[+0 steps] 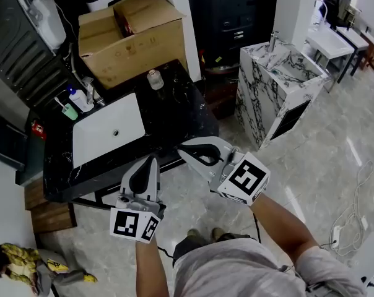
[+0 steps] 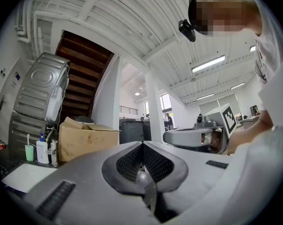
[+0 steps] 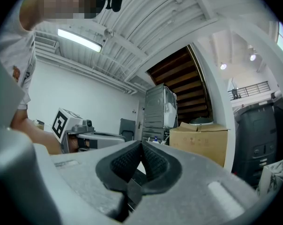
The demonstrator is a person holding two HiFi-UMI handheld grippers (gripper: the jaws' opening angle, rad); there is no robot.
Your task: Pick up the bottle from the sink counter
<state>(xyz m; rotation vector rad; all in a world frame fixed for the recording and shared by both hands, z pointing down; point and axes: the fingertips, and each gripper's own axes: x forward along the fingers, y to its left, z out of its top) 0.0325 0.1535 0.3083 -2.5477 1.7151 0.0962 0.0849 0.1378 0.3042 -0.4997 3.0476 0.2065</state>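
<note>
Holding the left hand-held gripper (image 1: 151,161) and right hand-held gripper (image 1: 182,149) pressed together and empty, short of the tabletop (image 1: 174,116), we judge shut jaws could topple the bottle (image 1: 154,79) standing near the box (image 1: 131,36) unless we spread them first.

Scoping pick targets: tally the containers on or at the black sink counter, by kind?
Bottles: 2 (clear bottle, white pump bottle)
Cups: 1 (green cup)
Boxes: 1 (cardboard box)
Total: 4
</note>
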